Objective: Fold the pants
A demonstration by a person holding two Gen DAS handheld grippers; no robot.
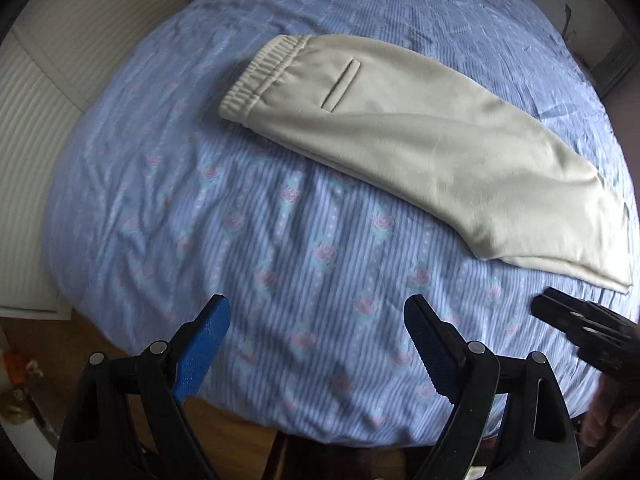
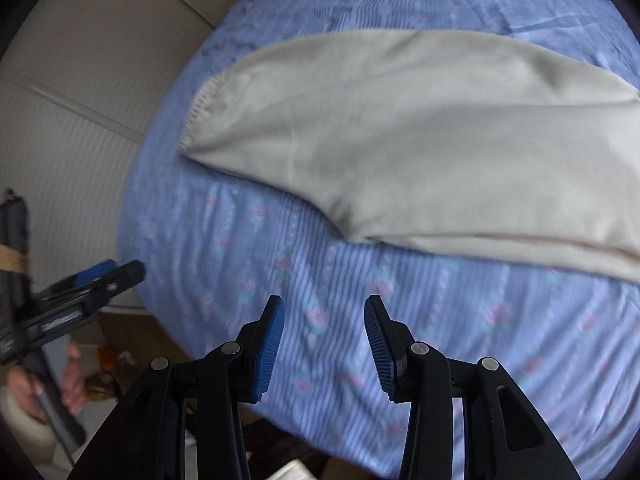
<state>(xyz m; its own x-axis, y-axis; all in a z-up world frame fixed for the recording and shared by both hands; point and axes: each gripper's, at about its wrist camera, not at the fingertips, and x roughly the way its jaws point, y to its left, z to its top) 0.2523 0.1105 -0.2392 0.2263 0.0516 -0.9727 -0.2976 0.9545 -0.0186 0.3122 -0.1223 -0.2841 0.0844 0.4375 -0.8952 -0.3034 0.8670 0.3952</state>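
Observation:
Beige pants lie flat on the bed, folded lengthwise, with the elastic waistband at the far left and the legs running to the right. They also fill the upper right wrist view. My left gripper is open and empty, above the sheet short of the pants. My right gripper is open and empty, near the bed's front edge below the pants. The right gripper also shows at the left wrist view's right edge. The left gripper also shows at the right wrist view's left edge.
The bed carries a blue striped sheet with pink roses. A cream ribbed headboard or wall panel lies to the left. Wooden floor and small clutter show below the bed's left edge.

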